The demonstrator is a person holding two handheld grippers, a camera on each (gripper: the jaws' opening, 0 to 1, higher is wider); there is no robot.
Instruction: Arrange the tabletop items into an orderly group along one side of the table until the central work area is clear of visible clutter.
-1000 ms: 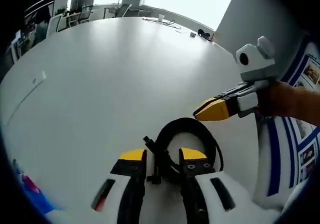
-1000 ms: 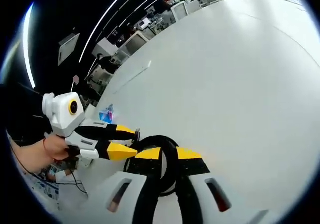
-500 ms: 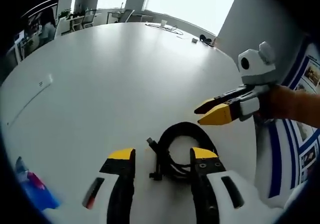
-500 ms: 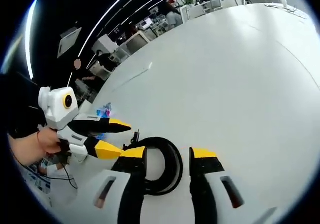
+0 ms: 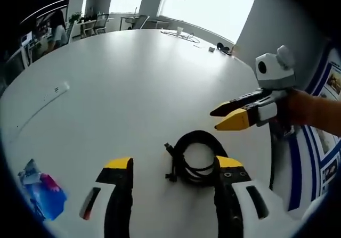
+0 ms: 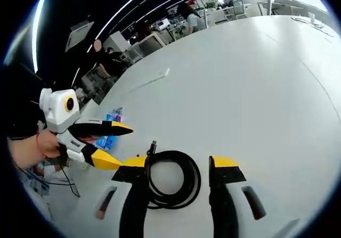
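While both yellow-tipped grippers stand with jaws spread wide and hold nothing, the coiled black cable (image 5: 195,155) lies flat on the white round table (image 5: 122,83) at lower centre of the left gripper view, between the left gripper (image 5: 174,167) jaws, nearer the right-hand one. In the right gripper view the same cable (image 6: 171,178) lies at lower centre between the right gripper (image 6: 181,163) jaws. A crumpled blue and pink wrapper (image 5: 41,189) sits at lower left of the left gripper view, well apart from the coil.
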